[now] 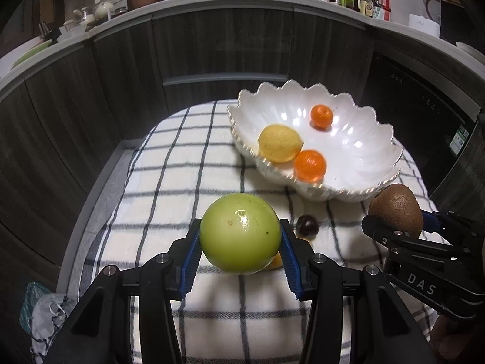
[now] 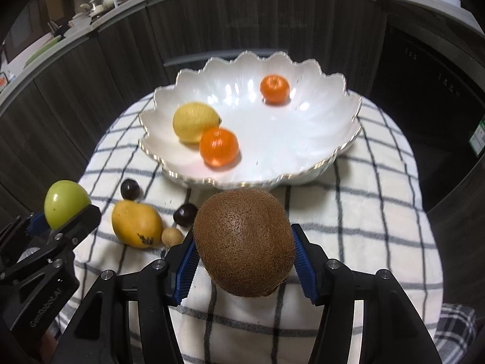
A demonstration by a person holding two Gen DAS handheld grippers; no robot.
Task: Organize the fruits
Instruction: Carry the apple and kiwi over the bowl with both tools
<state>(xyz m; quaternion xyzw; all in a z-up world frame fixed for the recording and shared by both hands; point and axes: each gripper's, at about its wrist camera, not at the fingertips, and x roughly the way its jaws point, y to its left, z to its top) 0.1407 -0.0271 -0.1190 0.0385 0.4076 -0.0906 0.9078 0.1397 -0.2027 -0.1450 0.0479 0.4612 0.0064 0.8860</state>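
**Both grippers loaded, bowl ahead**

Left wrist view: My left gripper (image 1: 240, 239) is clamped on the green apple (image 1: 239, 233), blue pads pressing its two sides, above the checked cloth (image 1: 169, 182). The white scalloped bowl (image 1: 376, 142) sits ahead and to the right, well apart from the apple. It holds a lemon (image 1: 279, 142) touching one orange (image 1: 309, 165), with a second orange (image 1: 321, 116) farther back. A dark cherry (image 1: 306, 226) lies on the cloth just beside my right finger. My right gripper (image 1: 397, 224) shows at the right edge, closed on the kiwi (image 1: 397, 209).

Right wrist view: My right gripper (image 2: 244, 251) grips the kiwi (image 2: 244, 241), directly before the bowl's (image 2: 333, 157) near rim. To the left on the cloth lie a yellow mango (image 2: 136, 224), a small tan fruit (image 2: 171, 236) touching it, and two cherries (image 2: 129, 189).
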